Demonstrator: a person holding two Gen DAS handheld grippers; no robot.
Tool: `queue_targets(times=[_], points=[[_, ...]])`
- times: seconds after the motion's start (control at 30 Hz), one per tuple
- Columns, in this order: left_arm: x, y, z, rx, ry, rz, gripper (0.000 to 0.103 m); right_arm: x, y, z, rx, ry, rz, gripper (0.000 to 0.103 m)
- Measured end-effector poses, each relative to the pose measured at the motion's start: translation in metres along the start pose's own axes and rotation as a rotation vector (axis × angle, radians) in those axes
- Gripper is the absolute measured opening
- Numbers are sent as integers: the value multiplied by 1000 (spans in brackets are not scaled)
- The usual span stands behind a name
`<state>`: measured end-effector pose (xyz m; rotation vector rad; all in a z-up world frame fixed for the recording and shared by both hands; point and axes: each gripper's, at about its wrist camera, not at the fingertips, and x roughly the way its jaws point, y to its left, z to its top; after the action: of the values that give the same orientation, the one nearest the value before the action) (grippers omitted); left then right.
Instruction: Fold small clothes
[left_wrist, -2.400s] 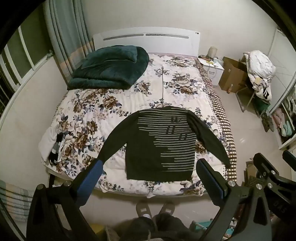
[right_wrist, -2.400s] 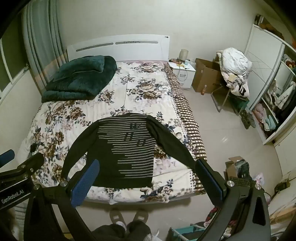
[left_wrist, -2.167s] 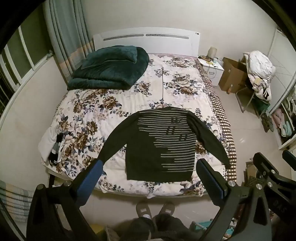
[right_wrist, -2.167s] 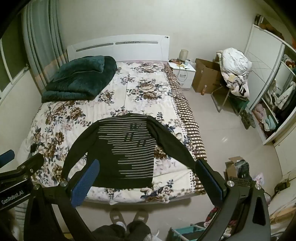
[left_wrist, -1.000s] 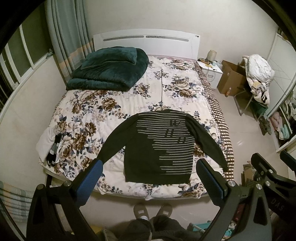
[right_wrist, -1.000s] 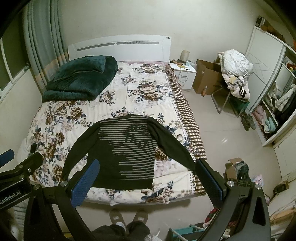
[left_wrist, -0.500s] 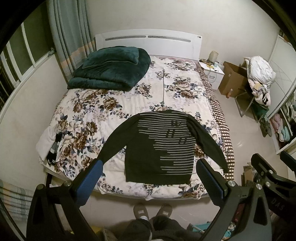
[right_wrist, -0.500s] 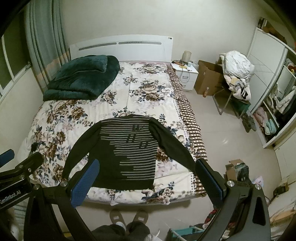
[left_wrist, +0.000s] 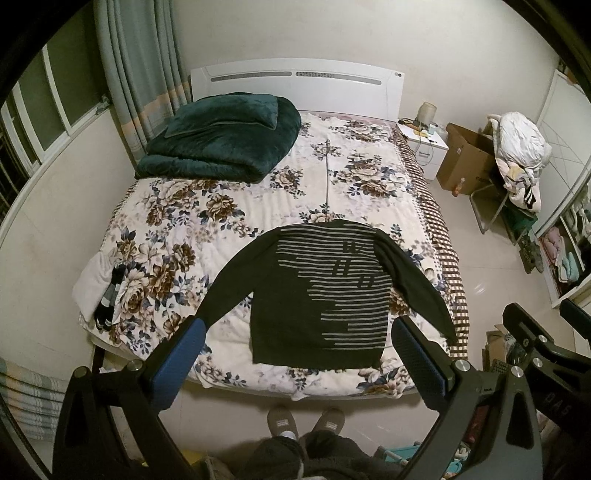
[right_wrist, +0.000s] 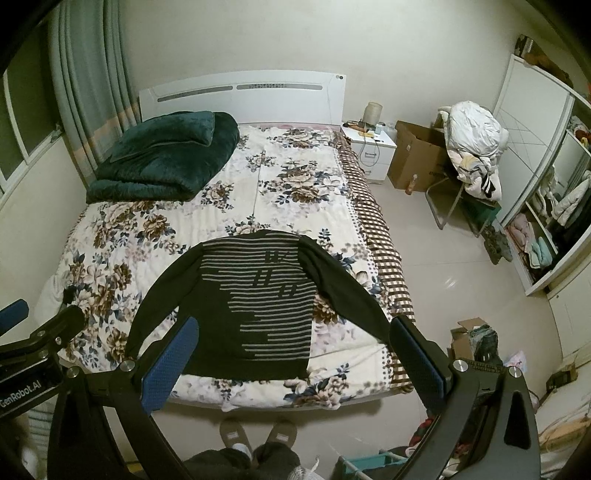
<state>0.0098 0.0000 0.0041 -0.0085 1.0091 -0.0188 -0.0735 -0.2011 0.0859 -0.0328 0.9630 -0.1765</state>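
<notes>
Two tools appear here, both held high above the foot of the bed (left_wrist: 258, 206) and neither touching any cloth. We see the left tool (left_wrist: 299, 349) with its blue-padded fingers (left_wrist: 184, 347) spread wide and nothing between them; in the right wrist view the right tool (right_wrist: 291, 345) is likewise spread wide and empty. Part of the right tool also shows at the right edge of the left wrist view, and part of the left tool at the left edge of the right wrist view, so we place the two side by side.

The dark sweater (left_wrist: 325, 291) lies flat and unfolded on the floral bedspread near the foot edge, front up, neckline toward the headboard (left_wrist: 295, 79), hem toward us. Pale horizontal stripes cover its upper body and its right-hand part as pictured. Both sleeves angle outward and down; in each view a cuff ends just by one of that tool's fingers.

A folded green blanket (left_wrist: 221, 144) rests at the head of the bed on the window side, well apart from the sweater. Striped socks (left_wrist: 109, 295) lie at the bed's left edge. Below, we see the person's slippers (left_wrist: 304, 422) on the floor just beside the bed.
</notes>
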Motion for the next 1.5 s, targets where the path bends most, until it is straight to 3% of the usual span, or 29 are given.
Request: queue_targets(times=[0.93,1.07,1.17,1.33,1.5], points=[[10,-7,5,6,-16,4,103,6,4,15,25,0,7,103],[30,-12,15,19,-74,48,103,49,-10,30,135,18,52,103],[93,-11,19,51,-95,69,103,109,-44,17,271,80,46,103],[194,-33,8,100,-11,128,103,222,-125,-30,473,188,-88,103],[284,-58,7,76,79,163,103,336,-229,-92,712,317,-126,103]])
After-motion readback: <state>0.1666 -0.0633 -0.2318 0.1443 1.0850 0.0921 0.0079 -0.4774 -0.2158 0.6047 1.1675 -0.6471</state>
